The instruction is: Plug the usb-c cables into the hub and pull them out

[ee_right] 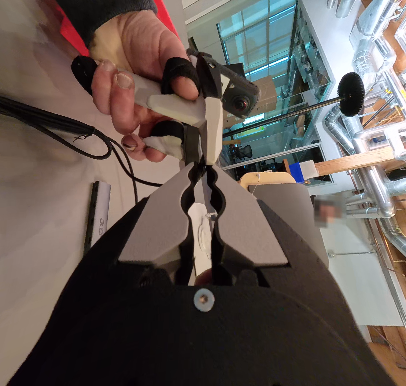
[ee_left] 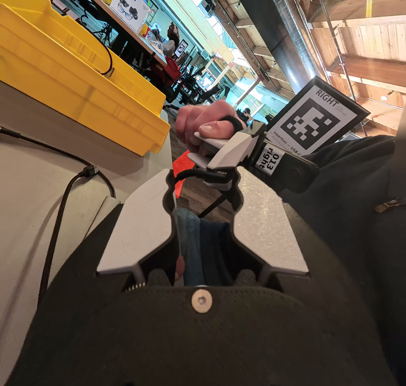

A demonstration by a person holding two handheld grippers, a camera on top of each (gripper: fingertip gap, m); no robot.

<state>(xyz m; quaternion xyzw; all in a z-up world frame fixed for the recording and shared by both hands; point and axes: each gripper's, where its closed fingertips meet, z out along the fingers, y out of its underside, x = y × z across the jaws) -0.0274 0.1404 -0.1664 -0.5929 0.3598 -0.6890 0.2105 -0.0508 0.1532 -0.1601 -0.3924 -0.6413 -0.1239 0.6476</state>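
Observation:
My right gripper is shut on the plug end of a black braided cable, held in the air beside the table edge. In the left wrist view the right gripper pinches that plug between its white fingers. My left gripper is open, its two tips on either side of the plug without closing on it. It shows from the front in the right wrist view, held by a hand. A slim silver bar with a black edge, perhaps the hub, lies on the white table.
Stacked yellow bins stand at the table's far edge. A second black cable with a USB-A plug lies on the table. More black cables loop on the tabletop. The floor and a person's legs are below the grippers. My left and right fingertips are right by each other.

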